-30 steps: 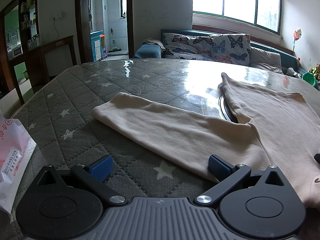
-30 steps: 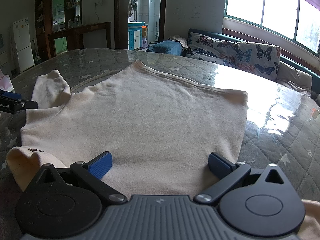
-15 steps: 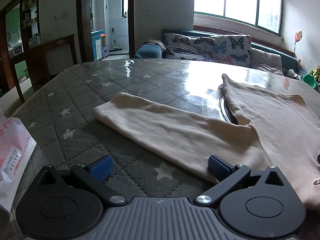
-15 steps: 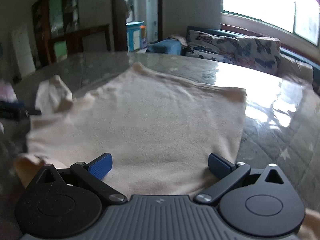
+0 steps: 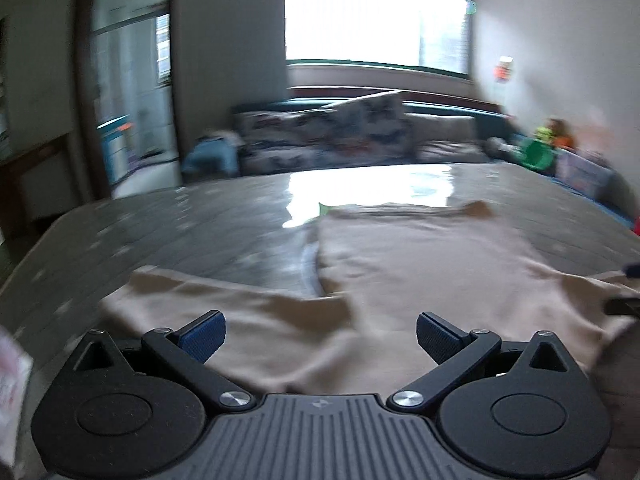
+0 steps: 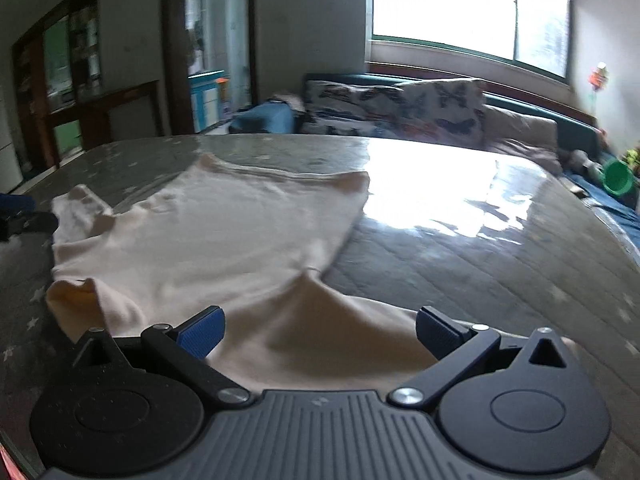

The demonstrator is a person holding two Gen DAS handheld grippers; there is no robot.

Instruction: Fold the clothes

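A beige long-sleeved top [image 5: 420,256] lies spread flat on the grey star-quilted table [image 5: 168,232]. In the left wrist view its left sleeve [image 5: 224,312] runs out to the left, and my left gripper [image 5: 318,334] is open just above the sleeve where it joins the body. In the right wrist view the top [image 6: 208,240] fills the left half, and my right gripper [image 6: 318,330] is open over its right sleeve [image 6: 320,320]. Neither gripper holds cloth. The view is blurred by motion.
A white printed bag [image 5: 12,380] sits at the table's near left edge. A butterfly-print sofa [image 6: 400,116] stands behind the table under the window. A green bowl [image 6: 618,178] sits at the far right. A glossy table area [image 6: 460,200] lies right of the top.
Both grippers have swung to the right and moved in over the top. The left now hovers over the left sleeve base, the right over the right sleeve. Both stayed open.
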